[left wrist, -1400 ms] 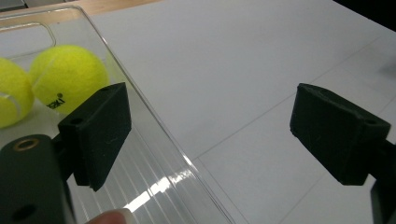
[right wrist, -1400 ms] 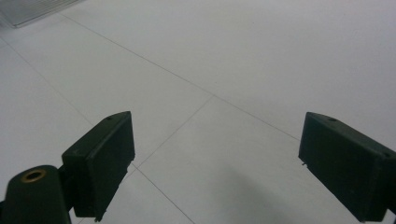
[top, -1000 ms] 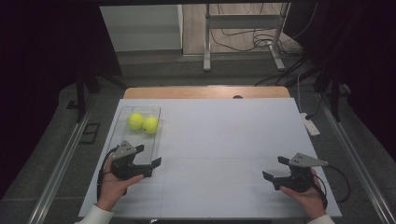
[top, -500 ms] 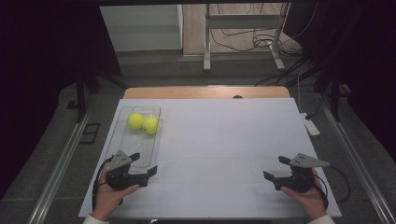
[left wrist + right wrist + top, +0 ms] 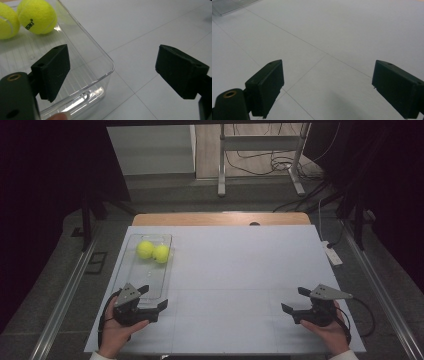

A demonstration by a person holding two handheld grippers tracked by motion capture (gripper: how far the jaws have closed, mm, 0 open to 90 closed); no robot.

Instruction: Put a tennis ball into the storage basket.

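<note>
Nearest the person, the left gripper sits at the near right corner of the clear, ribbed rectangular plastic tray, and its jaws stand wide apart, pressing on nothing. In the left gripper view one black pad hangs over the tray's floor inside the wall while the other hangs outside over the white table sheet, so the rounded corner wall lies between them with a gap on either side. That straddle looks like a set-up for pinching the wall to drag or steady the tray, though this is only a reading of the pose. Well to the right of the tray, level with its near end, the right gripper rests low over bare sheet; the right gripper view shows its jaws equally wide and empty, apparently waiting. Toward the tray's far end the two yellow-green felt tennis balls lie touching each other, probably left there to be carried along with the tray. The tray's near wall is largely hidden behind the left gripper in the high view, its transparent edges are hard to trace against the sheet, and one ball is cut off by the frame edge in the left gripper view.
</note>
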